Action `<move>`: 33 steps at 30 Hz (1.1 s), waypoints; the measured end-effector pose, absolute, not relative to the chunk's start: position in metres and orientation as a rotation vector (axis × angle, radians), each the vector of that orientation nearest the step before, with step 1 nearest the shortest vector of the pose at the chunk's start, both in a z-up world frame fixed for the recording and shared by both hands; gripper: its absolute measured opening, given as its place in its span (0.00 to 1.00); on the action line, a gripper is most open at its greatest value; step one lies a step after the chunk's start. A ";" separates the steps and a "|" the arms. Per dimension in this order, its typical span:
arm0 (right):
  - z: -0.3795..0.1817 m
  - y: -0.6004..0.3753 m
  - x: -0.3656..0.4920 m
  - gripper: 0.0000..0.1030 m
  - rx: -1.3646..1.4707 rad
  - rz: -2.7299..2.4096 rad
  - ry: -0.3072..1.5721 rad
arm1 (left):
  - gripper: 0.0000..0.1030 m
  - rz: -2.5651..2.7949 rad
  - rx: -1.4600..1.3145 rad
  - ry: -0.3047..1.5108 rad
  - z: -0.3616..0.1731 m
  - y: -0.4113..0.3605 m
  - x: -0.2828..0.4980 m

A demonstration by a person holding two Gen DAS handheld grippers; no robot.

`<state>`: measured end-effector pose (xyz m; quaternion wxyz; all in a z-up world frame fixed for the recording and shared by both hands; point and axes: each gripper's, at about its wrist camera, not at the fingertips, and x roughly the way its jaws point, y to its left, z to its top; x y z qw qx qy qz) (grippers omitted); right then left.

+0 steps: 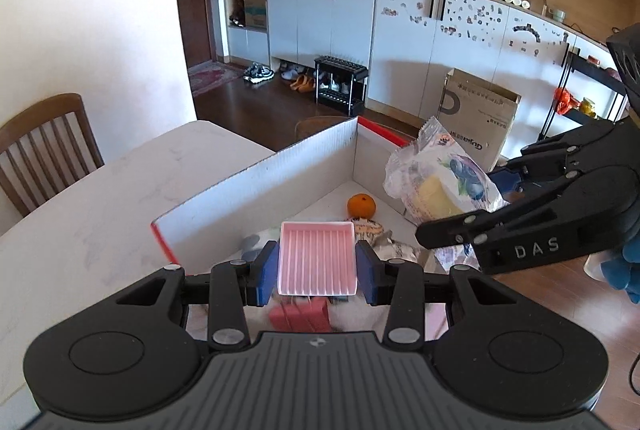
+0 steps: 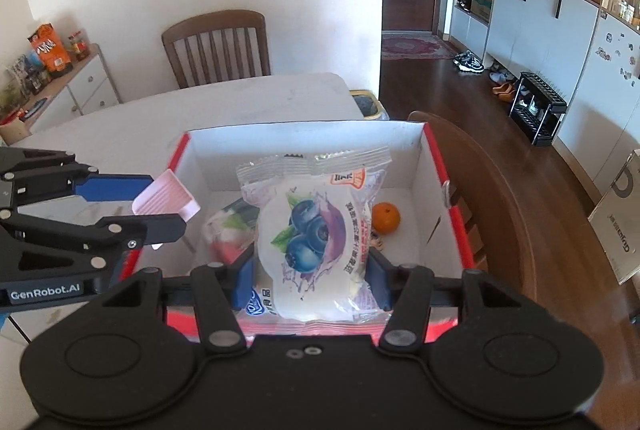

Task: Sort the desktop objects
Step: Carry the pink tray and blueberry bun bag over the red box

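Currently mid-sort, both loads carried above the open red-edged cardboard box point(image 2: 420, 165) on the table point(image 1: 100, 197). Left tool point(image 1: 316, 266): clamped on the pink ribbed tray point(image 1: 317, 258), held over the near left part of the box. Right tool point(image 2: 310, 278): closed on the blueberry snack packet point(image 2: 316, 234), held above the box middle. Already inside: an orange point(image 2: 386, 217) near the far right wall, plus other wrapped items on the floor of the box. Next move, as judged: lower each load toward a bare patch of the box floor, then release. Keep both tools apart during descent; avoid crushing the soft packet or the orange.
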<state>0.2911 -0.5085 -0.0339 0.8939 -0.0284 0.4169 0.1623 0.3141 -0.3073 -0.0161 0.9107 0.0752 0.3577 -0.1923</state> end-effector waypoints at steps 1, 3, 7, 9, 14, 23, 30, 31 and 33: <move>-0.037 -0.510 0.297 0.53 -0.064 0.334 0.873 | 0.38 -0.393 0.163 0.743 -0.018 -0.310 0.321; -0.042 -0.513 0.307 0.53 -0.071 0.332 0.885 | 0.38 -0.397 0.177 0.754 -0.022 -0.316 0.335; -0.055 -0.516 0.326 0.53 -0.069 0.311 0.912 | 0.38 -0.406 0.191 0.787 -0.033 -0.325 0.362; -0.061 -0.516 0.334 0.53 -0.076 0.313 0.926 | 0.38 -0.399 0.193 0.811 -0.039 -0.328 0.375; -0.078 -0.508 0.346 0.53 -0.111 0.311 0.964 | 0.38 -0.389 0.202 0.875 -0.057 -0.337 0.399; -0.103 -0.500 0.352 0.53 -0.139 0.322 1.026 | 0.39 -0.398 0.245 0.942 -0.085 -0.348 0.409; -0.115 -0.495 0.348 0.53 -0.156 0.327 1.051 | 0.39 -0.407 0.206 1.000 -0.097 -0.349 0.411; -0.117 -0.495 0.348 0.53 -0.151 0.325 1.055 | 0.39 -0.408 0.203 1.004 -0.099 -0.349 0.410; -0.120 -0.494 0.346 0.53 -0.150 0.326 1.052 | 0.39 -0.410 0.211 1.008 -0.102 -0.348 0.409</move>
